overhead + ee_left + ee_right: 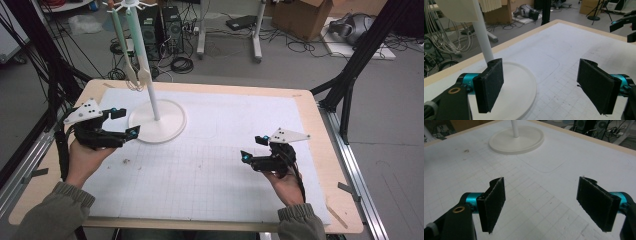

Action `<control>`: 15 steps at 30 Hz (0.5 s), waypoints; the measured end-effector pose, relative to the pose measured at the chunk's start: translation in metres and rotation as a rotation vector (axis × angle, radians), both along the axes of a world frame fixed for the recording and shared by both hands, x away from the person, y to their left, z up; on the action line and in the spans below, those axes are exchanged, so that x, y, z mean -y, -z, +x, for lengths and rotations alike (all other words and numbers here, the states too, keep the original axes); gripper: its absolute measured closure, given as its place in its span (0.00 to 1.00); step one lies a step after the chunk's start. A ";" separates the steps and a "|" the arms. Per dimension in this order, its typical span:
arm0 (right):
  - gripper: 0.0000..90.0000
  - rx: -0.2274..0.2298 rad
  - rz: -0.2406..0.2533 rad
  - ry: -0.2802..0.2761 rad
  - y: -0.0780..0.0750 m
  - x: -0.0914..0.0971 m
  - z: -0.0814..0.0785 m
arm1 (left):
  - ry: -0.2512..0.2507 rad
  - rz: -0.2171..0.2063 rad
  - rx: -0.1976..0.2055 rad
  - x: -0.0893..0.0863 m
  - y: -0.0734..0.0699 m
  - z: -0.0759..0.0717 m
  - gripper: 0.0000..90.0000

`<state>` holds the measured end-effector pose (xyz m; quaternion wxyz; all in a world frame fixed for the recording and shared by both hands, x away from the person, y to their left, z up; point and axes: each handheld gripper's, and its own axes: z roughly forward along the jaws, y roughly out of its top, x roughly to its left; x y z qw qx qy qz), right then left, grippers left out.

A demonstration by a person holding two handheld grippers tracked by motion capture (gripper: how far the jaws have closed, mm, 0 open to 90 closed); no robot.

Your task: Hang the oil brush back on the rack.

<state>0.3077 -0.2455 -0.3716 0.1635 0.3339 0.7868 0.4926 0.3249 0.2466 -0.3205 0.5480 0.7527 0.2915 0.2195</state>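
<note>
While its jaws stand spread with nothing between them, the left claw [124, 123] hovers just beside the white stand's [157, 122] round base on the worktop [310, 120]. Well apart, the right claw [254, 148] is spread and empty too.

The stand's pole [514, 128] ran off the top edge in the right gripper view, and the utensils [131, 65] hanging on it were too small to identify.

My two tools, left [125, 123] and right [251, 148], are black with teal joints. The stand [156, 121] is white. The mat [210, 170] is white with a faint grid, on a pale wood table [320, 135].
</note>
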 end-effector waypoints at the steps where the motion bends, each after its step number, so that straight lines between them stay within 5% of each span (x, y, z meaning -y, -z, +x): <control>1: 0.24 0.009 -0.002 0.000 0.000 0.000 0.000 | 0.000 0.000 -0.001 0.001 0.001 -0.001 0.24; 15: 0.24 -0.003 -0.003 0.005 0.003 0.002 -0.004 | 0.005 0.015 -0.021 0.006 0.027 -0.012 0.23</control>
